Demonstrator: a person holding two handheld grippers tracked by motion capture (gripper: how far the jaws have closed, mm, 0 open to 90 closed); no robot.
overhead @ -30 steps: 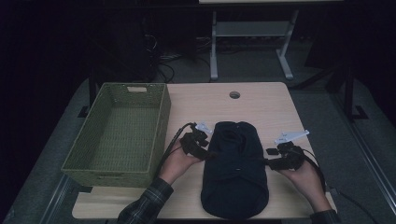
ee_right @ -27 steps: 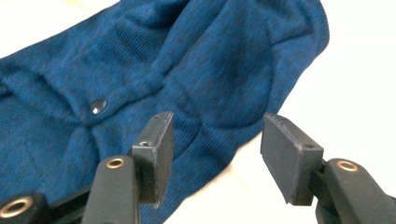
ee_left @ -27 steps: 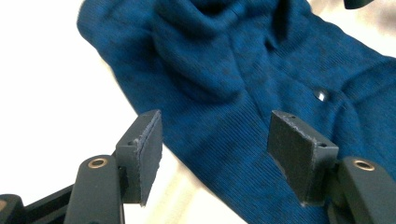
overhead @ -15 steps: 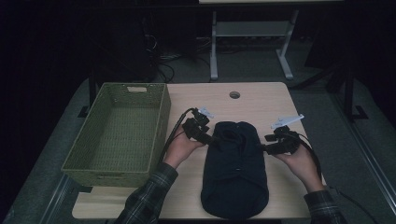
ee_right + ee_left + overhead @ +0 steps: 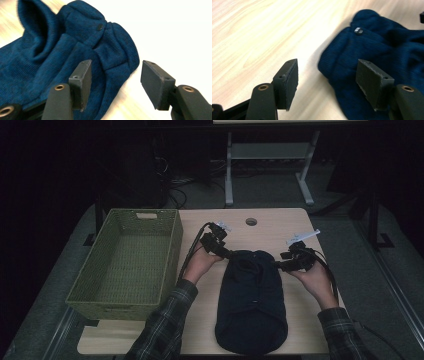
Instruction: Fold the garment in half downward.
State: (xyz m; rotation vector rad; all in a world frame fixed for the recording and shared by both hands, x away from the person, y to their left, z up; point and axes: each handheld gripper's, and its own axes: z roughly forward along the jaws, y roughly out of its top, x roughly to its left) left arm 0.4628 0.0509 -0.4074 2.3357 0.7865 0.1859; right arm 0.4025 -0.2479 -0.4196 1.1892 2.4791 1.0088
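Dark floor and a tangle of cables surround the pale wooden table (image 5: 280, 227) that I am working over, and a white-legged stand sits well behind it. From the high view, I see a green woven basket (image 5: 127, 261) along the table's left edge. A dark navy knitted garment (image 5: 252, 302) lies lengthwise in the middle of the tabletop, its far end pointing away from me and its near end close to the front edge. My left gripper (image 5: 218, 243) sits at the garment's far left corner, held by the left hand (image 5: 200, 264) in a plaid sleeve. My right gripper (image 5: 296, 260) sits at the far right corner, cradled in the right hand (image 5: 315, 280). A round hole (image 5: 251, 221) is cut in the table beyond both tools.

From the left gripper view, the left gripper (image 5: 327, 77) has its jaws spread wide apart, clamping nothing. One pad hangs over bare wood and the other over the blue knit. The garment (image 5: 387, 50) fills the right side, its rounded ribbed edge lying between the jaws, and a small metal snap (image 5: 358, 30) shines near that edge.

From the right gripper view, the right gripper (image 5: 116, 82) also has its jaws wide apart with nothing pinched. The garment (image 5: 50, 57) spreads across the left, its folded ribbed corner reaching into the gap. One pad sits over the fabric, the other over the bright tabletop. A dark snap button (image 5: 99, 26) shows on the cloth further out.
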